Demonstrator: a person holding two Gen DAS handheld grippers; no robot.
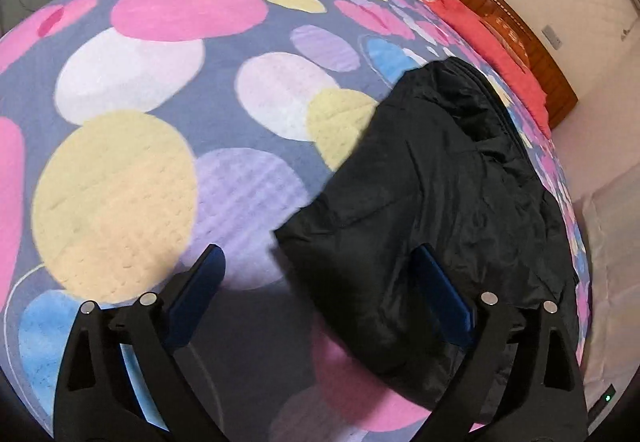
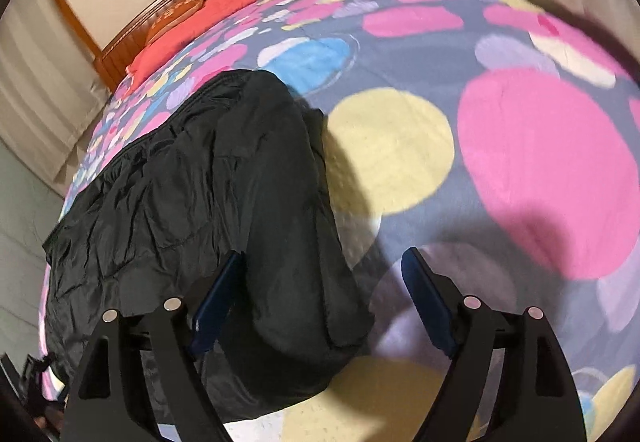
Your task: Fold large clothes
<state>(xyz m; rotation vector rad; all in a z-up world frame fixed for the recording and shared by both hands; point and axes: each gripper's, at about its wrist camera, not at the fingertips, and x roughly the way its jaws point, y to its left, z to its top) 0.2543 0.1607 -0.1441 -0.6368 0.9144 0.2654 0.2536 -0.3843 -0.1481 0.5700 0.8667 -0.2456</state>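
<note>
A large black jacket (image 1: pixel 436 198) lies crumpled on a bed with a quilt of coloured circles (image 1: pixel 120 170). In the left wrist view my left gripper (image 1: pixel 320 254) hovers over the jacket's near left edge, jaws wide apart, the pads touching nothing. The right wrist view shows the same jacket (image 2: pixel 208 194) with a folded sleeve or flap running toward the camera. My right gripper (image 2: pixel 324 256) stands open above that flap's near end, with the fabric below and between the blue pads but not pressed by them.
A red pillow (image 1: pixel 500 54) lies at the head of the bed against a wooden headboard (image 1: pixel 532 54). The quilt (image 2: pixel 520 162) stretches bare beside the jacket. The bed's edge and a pale wall (image 2: pixel 36 90) lie past the jacket's far side.
</note>
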